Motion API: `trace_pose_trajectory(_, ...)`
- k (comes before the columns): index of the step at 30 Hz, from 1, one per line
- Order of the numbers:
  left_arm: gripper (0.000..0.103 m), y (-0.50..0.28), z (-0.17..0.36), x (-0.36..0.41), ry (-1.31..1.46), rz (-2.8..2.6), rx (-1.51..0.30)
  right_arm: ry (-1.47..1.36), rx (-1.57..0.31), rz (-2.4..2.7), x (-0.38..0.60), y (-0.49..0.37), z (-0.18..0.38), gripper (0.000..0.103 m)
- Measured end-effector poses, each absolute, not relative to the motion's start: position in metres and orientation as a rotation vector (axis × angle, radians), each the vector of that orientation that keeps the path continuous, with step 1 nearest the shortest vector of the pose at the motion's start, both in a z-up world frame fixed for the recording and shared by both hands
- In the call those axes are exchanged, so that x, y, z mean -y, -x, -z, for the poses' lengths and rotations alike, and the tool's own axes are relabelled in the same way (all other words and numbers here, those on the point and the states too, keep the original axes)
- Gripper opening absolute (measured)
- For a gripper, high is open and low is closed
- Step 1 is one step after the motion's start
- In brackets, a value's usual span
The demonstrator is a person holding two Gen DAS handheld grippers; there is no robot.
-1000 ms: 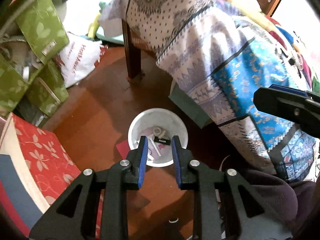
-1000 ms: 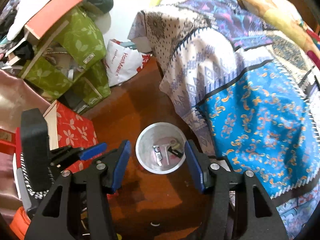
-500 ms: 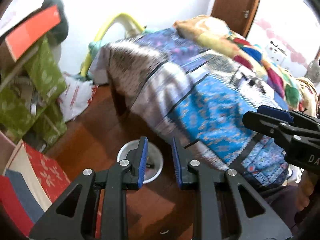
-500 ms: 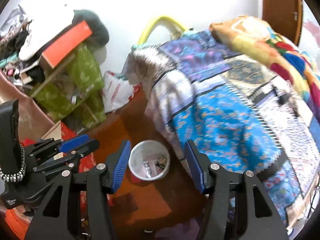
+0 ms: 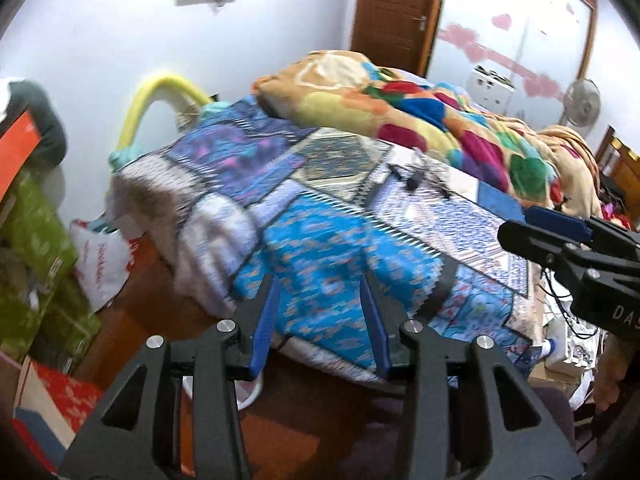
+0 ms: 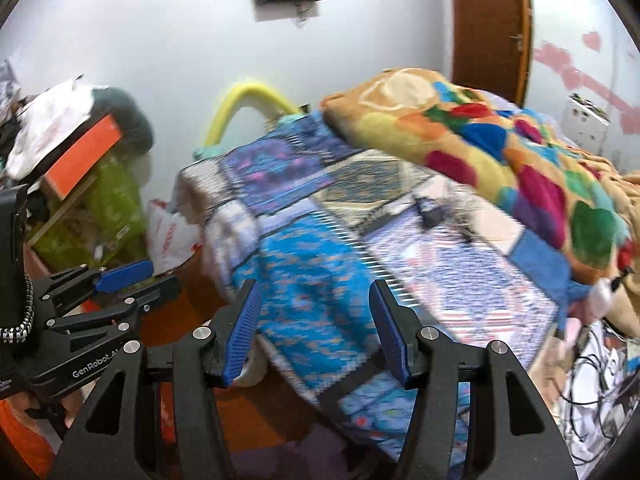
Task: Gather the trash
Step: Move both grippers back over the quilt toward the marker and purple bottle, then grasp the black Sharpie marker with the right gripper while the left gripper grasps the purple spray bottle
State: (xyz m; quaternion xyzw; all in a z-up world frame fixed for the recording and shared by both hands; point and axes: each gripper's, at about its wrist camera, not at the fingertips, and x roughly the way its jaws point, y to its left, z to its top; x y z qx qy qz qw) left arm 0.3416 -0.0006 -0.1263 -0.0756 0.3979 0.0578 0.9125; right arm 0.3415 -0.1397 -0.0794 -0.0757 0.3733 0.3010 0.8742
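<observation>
**A:** Blue-padded and black-framed, the left gripper (image 5: 322,320) now stands wide apart and empty; a second ago its jaws were narrow over the white round plastic bin (image 5: 250,394). Both cameras have swung up from the floor to the bed.

**B:** So the drop looks finished, and I'd judge they are hunting for the next piece. The right gripper (image 6: 318,332)?

**A:** Spread wide too, nothing between the pads, as before. It faces the blue patterned patchwork bedsheet (image 6: 312,280).

**B:** Where is the bin now?

**A:** Only a sliver of its white rim shows in the left view, low on the wooden floor (image 5: 132,320) behind the left finger, just beside the bed's hanging edge. From the right view I cannot pick it out for sure.

**B:** Which way does it point?

**A:** Mouth up, I judge, long axis vertical; too little shows to confirm. Small dark bits (image 5: 414,180) lie on the sheet, too blurred to name; possibly the next trash.
</observation>
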Motion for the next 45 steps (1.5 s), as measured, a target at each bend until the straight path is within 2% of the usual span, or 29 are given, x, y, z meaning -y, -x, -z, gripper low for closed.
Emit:
trace_pose_trajectory(12,0.041,-0.439,0.156,0.066,0.146,0.024,-0.876,0.088,-0.828,-0.455,0.228,-0.411,0.1,0.052)
trace_pose_trajectory(26,0.041,-0.538,0.213,0.08,0.147,0.057,-0.941,0.046,-0.978,-0.44,0.24,-0.511,0.18,0.052)
trace_pose_trajectory(27,0.041,-0.545,0.217,0.08,0.148,0.061,-0.945,0.051,-0.978,-0.442,0.238,-0.517,0.184,0.05)
trace_pose_trajectory(31,0.041,-0.567,0.231,0.083,0.117,0.089,-0.964,0.071,-0.979,-0.48,0.226,-0.545,0.195,0.031)
trace_pose_trajectory(36,0.041,-0.592,0.244,0.086,0.055,0.111,-0.969,0.123,-0.963,-0.482,0.211,-0.57,0.209,0.029)
trace_pose_trajectory(42,0.041,-0.627,0.253,0.08,0.133,0.141,-0.966,0.183,-0.918,-0.495,0.199,-0.583,0.219,0.013)
trace_pose_trajectory(45,0.041,-0.642,0.255,0.079,0.167,0.154,-0.948,0.169,-0.915,-0.528,0.203,-0.58,0.219,0.012)
